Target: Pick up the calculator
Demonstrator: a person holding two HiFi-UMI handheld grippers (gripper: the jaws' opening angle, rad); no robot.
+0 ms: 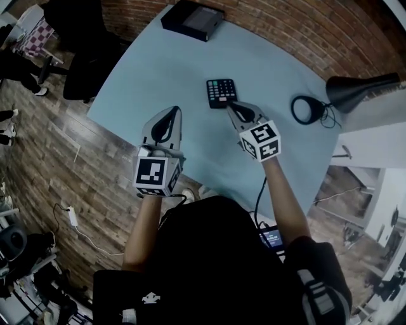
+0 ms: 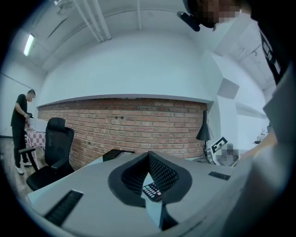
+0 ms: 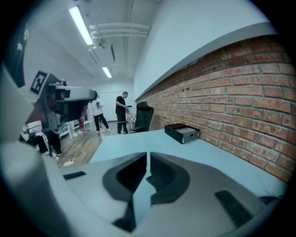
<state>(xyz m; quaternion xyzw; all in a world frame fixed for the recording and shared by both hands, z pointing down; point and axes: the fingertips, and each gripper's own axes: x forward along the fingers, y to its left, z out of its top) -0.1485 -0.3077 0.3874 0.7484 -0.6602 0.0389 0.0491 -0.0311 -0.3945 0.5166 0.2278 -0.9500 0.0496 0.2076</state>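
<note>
The black calculator (image 1: pixel 221 92) lies flat on the pale blue table (image 1: pixel 158 70), keys up. My right gripper (image 1: pixel 230 106) is shut and empty, its tips right at the calculator's near edge. In the right gripper view its jaws (image 3: pixel 148 156) meet over the tabletop. My left gripper (image 1: pixel 174 110) hovers to the left of the calculator, about a hand's width away, also shut with nothing held. Through the gap under the left gripper's (image 2: pixel 149 155) closed tips I see the calculator (image 2: pixel 152 190) a short way ahead.
A black box (image 1: pixel 192 19) sits at the table's far edge by the brick wall. A black desk lamp (image 1: pixel 355 89) and its round base (image 1: pixel 307 109) stand to the right. An office chair (image 2: pixel 51 148) and people are off to the left.
</note>
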